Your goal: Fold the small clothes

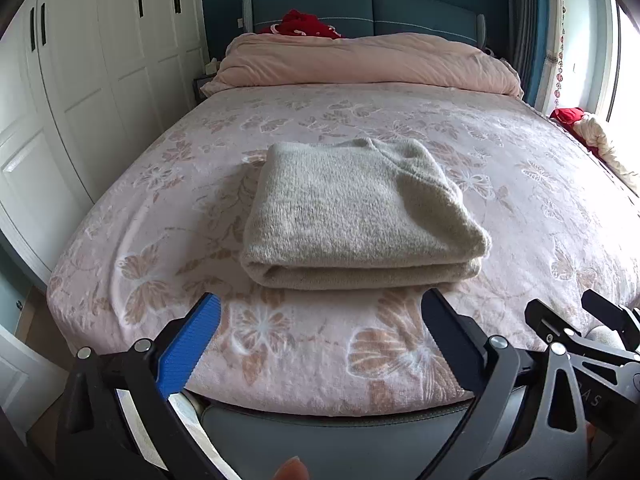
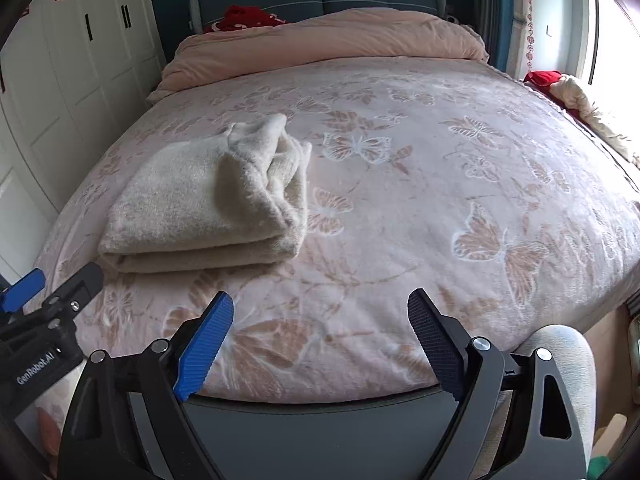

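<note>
A cream knitted sweater (image 1: 356,216) lies folded into a thick rectangle on the pink butterfly-patterned bed cover (image 1: 304,344). It also shows in the right wrist view (image 2: 208,208), at the left, with its folded layers bunched at the far right corner. My left gripper (image 1: 320,312) is open and empty, just in front of the sweater's near edge, above the cover. My right gripper (image 2: 320,312) is open and empty, over bare cover (image 2: 440,184) to the right of the sweater. Each gripper also shows at the edge of the other's view.
A rolled pink duvet (image 1: 360,60) lies across the head of the bed, with red fabric (image 1: 304,26) behind it. White wardrobe doors (image 1: 92,80) stand close on the left. Red and cream cloth (image 2: 568,92) lies by the window on the right. The bed's foot edge is right below the grippers.
</note>
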A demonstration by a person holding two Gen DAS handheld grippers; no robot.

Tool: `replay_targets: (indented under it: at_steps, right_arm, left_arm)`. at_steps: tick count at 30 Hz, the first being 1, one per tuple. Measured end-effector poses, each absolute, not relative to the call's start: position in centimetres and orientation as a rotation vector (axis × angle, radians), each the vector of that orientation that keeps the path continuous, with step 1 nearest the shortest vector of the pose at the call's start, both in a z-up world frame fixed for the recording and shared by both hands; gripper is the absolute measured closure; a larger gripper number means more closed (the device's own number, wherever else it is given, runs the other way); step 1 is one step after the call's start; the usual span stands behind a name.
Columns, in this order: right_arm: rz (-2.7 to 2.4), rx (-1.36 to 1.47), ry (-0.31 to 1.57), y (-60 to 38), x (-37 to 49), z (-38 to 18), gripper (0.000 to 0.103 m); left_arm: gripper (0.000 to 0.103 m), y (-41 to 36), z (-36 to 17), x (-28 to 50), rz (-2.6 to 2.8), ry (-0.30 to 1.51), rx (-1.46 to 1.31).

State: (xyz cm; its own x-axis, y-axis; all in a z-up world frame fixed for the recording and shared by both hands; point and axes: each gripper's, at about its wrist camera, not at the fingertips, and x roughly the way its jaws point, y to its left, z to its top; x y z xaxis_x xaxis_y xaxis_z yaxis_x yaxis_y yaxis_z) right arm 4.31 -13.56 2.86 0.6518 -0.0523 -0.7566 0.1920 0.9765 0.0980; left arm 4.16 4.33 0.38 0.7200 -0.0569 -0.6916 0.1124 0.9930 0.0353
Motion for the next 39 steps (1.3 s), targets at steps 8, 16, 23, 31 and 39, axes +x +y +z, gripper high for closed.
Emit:
replay_targets:
  at_steps: [8,16,23,31,39]
  right_arm:
    - [-0.106,0.129,0.894,-11.6,4.9,1.2,0.016]
    - [-0.127,0.127,0.927,-10.9,5.3,0.2,0.016]
    - [-0.131,0.131,0.928,-10.8,5.3,0.2,0.016]
    - [-0.121,0.129,0.925,-10.8,5.1,0.3,0.016]
    - [-0.115,0.109,0.921,-10.3,4.9,0.4,0.016]
  left_arm:
    - [0.005,5.1,-2.2,4.6,-0.06,0.811,0.062]
    - [0.005,5.2,-3.2,4.7,-0.031,0.811,0.065]
    - [0.005,5.2,-3.2,4.8,-0.022,0.81,0.074]
    - [0.005,4.9,-3.2,4.8,-0.021,0.828,0.089]
    - [0.005,4.5,-3.8,4.6,0.01,0.828,0.135]
